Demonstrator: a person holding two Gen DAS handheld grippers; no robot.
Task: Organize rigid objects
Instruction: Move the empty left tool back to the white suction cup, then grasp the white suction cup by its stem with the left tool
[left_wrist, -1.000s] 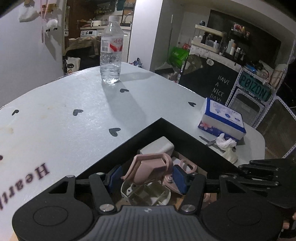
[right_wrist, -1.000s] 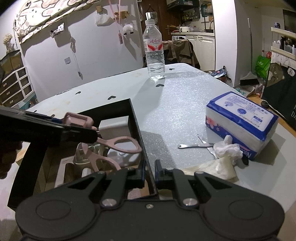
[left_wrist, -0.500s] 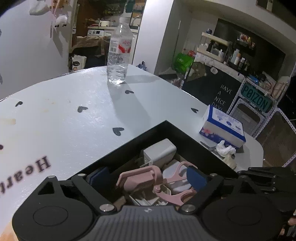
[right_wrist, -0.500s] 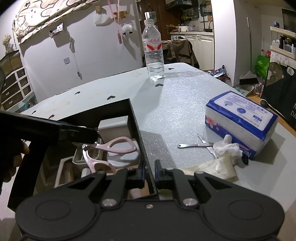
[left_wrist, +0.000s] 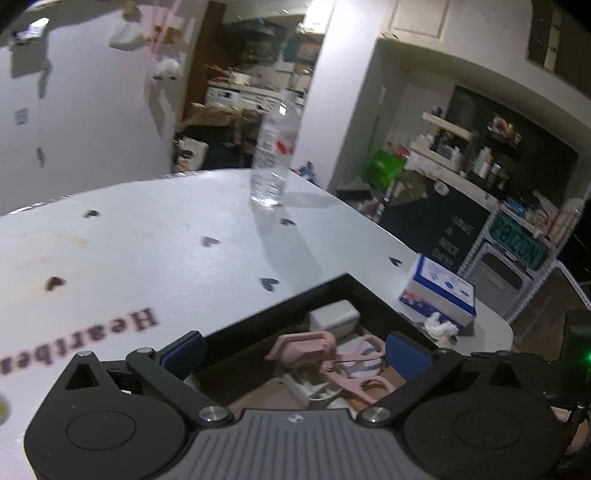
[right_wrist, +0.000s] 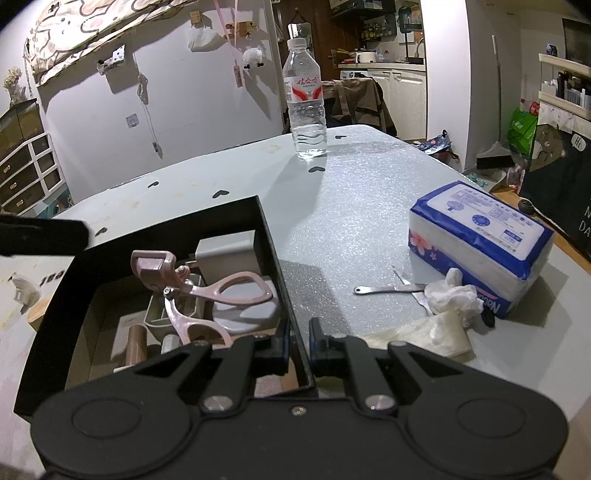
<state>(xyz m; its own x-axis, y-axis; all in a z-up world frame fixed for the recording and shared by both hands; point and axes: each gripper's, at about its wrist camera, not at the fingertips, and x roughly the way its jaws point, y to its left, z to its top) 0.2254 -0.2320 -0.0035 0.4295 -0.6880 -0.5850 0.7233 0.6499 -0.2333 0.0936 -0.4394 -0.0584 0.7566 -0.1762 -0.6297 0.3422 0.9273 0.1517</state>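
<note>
A pink eyelash curler (right_wrist: 207, 291) lies in the black box (right_wrist: 166, 227), on top of a white adapter block (right_wrist: 227, 251) and other small items. My left gripper (left_wrist: 295, 350) hovers above the curler (left_wrist: 317, 350). Its jaws are opening wide, the blue pads are well apart, and nothing touches them. In the right wrist view one dark left finger (right_wrist: 40, 234) shows, blurred, at the box's far left corner. My right gripper (right_wrist: 300, 341) is shut on the box's right wall, near its front corner.
A water bottle (right_wrist: 304, 99) stands at the far side of the pale table (right_wrist: 351, 206). Right of the box lie a tissue pack (right_wrist: 480, 236), a thin metal tool (right_wrist: 388, 289) and crumpled tissue (right_wrist: 450, 295). The table's edge runs just beyond the pack.
The left gripper let go of the pink curler, spread its jaws and drew back and up. The curler dropped onto the items in the box. The right gripper kept its hold on the wall.
</note>
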